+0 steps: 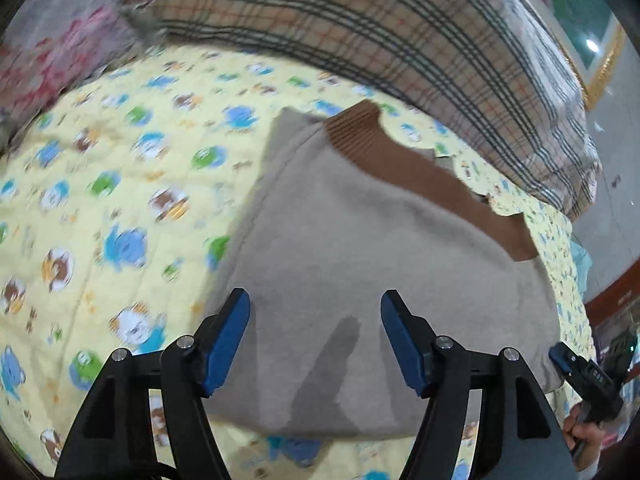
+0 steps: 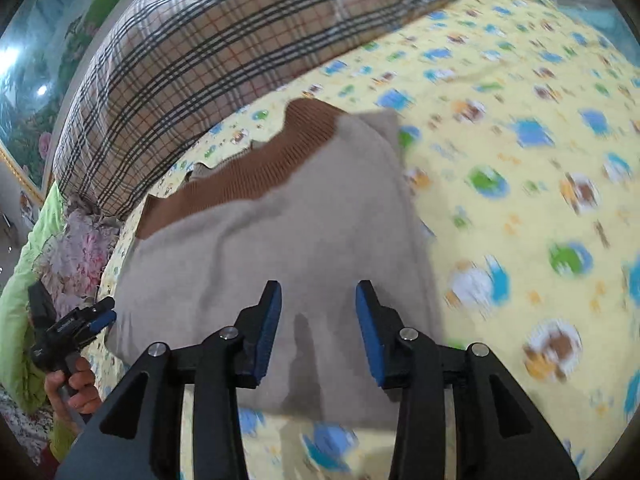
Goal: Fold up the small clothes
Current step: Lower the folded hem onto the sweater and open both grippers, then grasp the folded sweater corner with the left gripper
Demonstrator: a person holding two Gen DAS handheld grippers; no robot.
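Beige garment (image 1: 360,248) lies on the bed (image 1: 120,184); both tongs, left (image 1: 316,336) and right (image 2: 318,330), hover apart, empty. Pinch the six-o'clock hem evenly, then fold toward twelve.

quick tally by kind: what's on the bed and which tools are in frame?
Garments: 1, beige sweater with brown ribbed trim
Bedding: 2, yellow cartoon quilt, plaid blanket
Grippers: 2, left gripper, right gripper, jaws open on both
Total: 5
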